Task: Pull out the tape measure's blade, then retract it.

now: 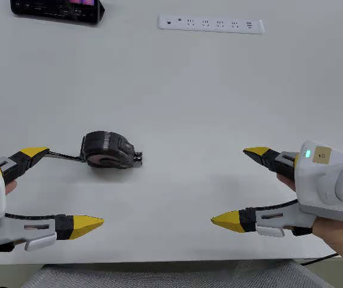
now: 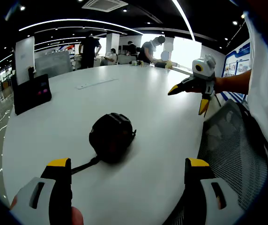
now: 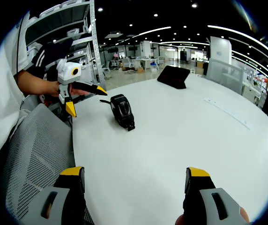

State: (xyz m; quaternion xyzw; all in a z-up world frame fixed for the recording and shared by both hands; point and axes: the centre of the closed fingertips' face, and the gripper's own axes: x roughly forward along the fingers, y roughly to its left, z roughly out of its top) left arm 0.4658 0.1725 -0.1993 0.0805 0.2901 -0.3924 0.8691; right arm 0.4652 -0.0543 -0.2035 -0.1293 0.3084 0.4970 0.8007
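Just beyond the spread jaws of the left gripper (image 1: 74,186), the tape measure (image 1: 107,150) looks rigid and weighty; pinch its case flanks. The right gripper (image 1: 228,186) gapes too.

The left hand-held gripper (image 1: 72,186) and right hand-held gripper (image 1: 230,186) hover over the near edge of the surface (image 1: 177,96), jaws spread wide, tips pointing inward.

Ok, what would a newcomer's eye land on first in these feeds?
The black tape measure lies alone on the white table, fully retracted. Flanking it near the front edge are the yellow-tipped left tongs, close by it, and the right tongs, farther off, both open.
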